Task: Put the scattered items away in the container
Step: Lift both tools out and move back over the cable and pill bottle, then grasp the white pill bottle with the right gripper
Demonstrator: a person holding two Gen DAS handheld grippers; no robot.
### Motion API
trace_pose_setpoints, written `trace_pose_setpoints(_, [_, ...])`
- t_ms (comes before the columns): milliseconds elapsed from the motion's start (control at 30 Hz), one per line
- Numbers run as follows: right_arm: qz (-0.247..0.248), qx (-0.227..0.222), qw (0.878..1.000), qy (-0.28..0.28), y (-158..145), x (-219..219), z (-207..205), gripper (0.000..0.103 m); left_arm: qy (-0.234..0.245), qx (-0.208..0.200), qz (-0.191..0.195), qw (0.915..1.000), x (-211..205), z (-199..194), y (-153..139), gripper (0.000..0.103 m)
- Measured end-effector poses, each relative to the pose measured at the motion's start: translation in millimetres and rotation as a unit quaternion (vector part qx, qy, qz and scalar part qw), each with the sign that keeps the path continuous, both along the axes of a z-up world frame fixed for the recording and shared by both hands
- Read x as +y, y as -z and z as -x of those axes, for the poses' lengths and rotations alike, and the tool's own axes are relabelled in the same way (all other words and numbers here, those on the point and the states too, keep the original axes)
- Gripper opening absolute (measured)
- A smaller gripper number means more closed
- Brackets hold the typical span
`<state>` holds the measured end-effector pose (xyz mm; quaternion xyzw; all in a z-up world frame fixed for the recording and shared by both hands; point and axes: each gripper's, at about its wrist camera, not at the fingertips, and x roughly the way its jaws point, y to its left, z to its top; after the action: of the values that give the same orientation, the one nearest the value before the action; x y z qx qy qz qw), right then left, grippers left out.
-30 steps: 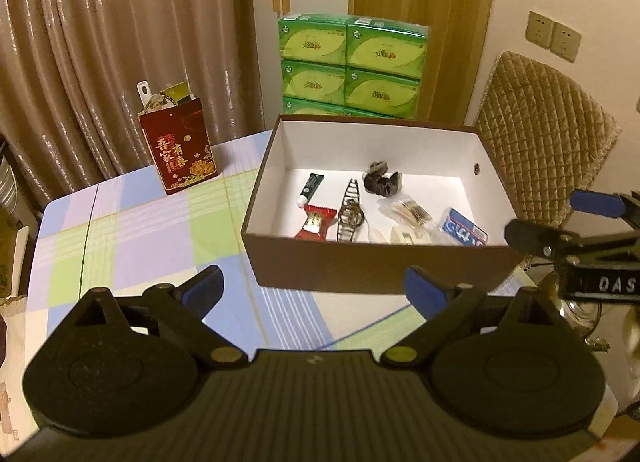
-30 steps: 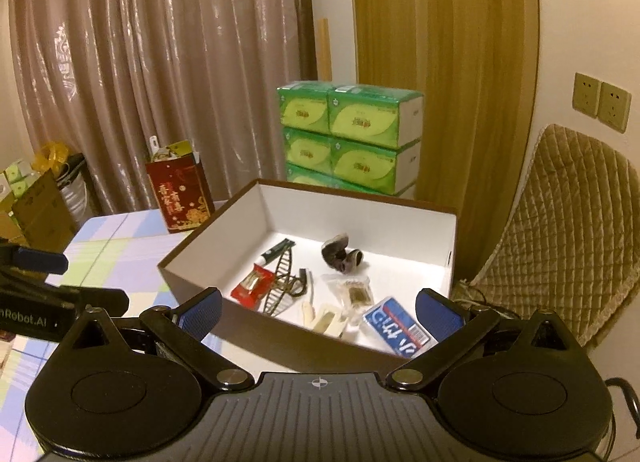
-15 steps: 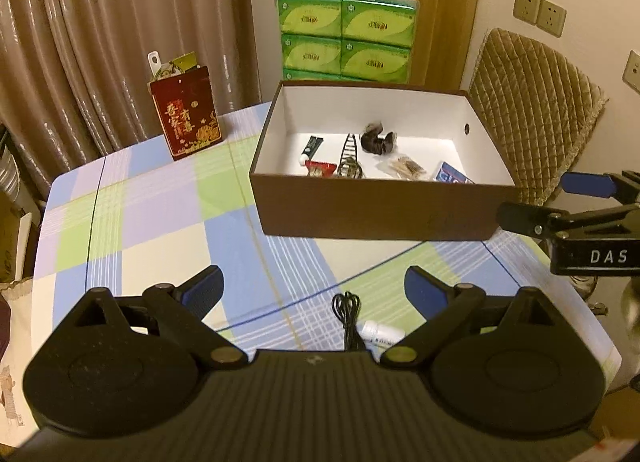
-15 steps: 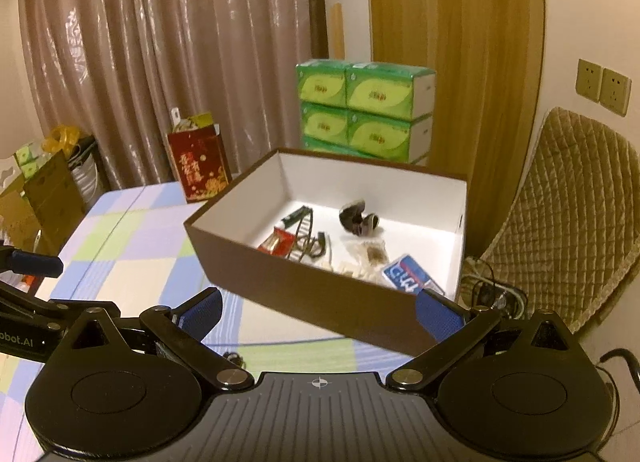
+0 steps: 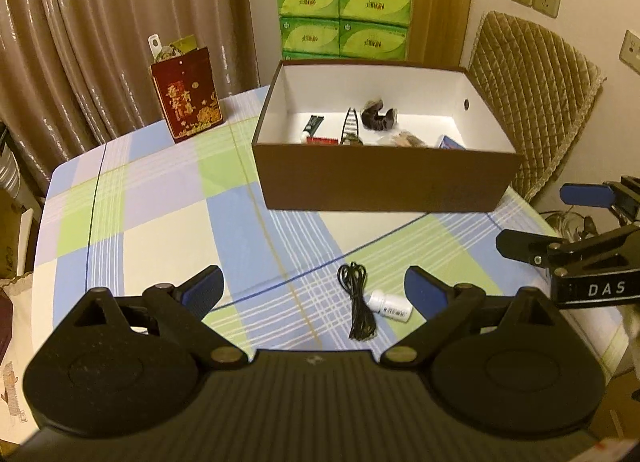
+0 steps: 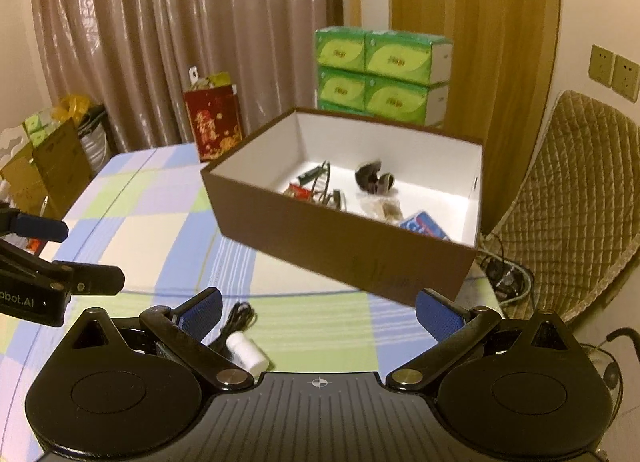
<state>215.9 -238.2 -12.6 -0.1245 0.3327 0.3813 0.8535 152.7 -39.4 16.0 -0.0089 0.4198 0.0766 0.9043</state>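
Both the left claw (image 5: 312, 288) and right claw (image 6: 318, 312) hover wide open and empty above the surface (image 5: 160, 222), near a black cord (image 5: 358, 310) and small white bottle (image 5: 390, 305) before the box (image 5: 384, 178).

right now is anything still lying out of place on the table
Yes. A coiled black cable and a small white bottle tipped on its side lie touching on the checked tablecloth, outside the brown box that holds the other items. Nothing looks spilled or damaged.

White letters "DAS" mark the right gripper (image 5: 568, 222); "obot.AI" shows on the left gripper (image 6: 76, 254); gold characters on a red gift bag (image 5: 186, 96) are illegible.
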Motion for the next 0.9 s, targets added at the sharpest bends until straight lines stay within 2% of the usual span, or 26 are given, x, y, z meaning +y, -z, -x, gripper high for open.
trace_pose_setpoints(300, [0.017,0.017,0.999,-0.022,25.4,0.7,9.0,0.1,0.006,0.017,0.008,0.9998,4.5,16.3,28.1,0.094])
trace_pose_setpoints(633, [0.025,0.033,0.998,-0.04,48.7,-0.1,5.4,0.1,0.02,0.022,0.011,0.9995,3.9,20.9,46.9,0.091])
trace_pose_setpoints(700, [0.024,0.034,0.998,-0.051,52.2,0.2,4.8,0.097,0.025,0.022,0.011,0.9994,3.3,19.9,49.7,0.09])
trace_pose_setpoints(767, [0.029,0.038,0.997,-0.063,56.9,1.6,4.5,0.086,0.031,0.024,0.011,0.9992,2.8,18.7,53.2,0.087])
trace_pose_setpoints(900, [0.035,0.047,0.995,-0.082,68.4,3.6,2.9,0.076,0.039,0.031,0.012,0.9987,2.9,15.6,61.2,0.087])
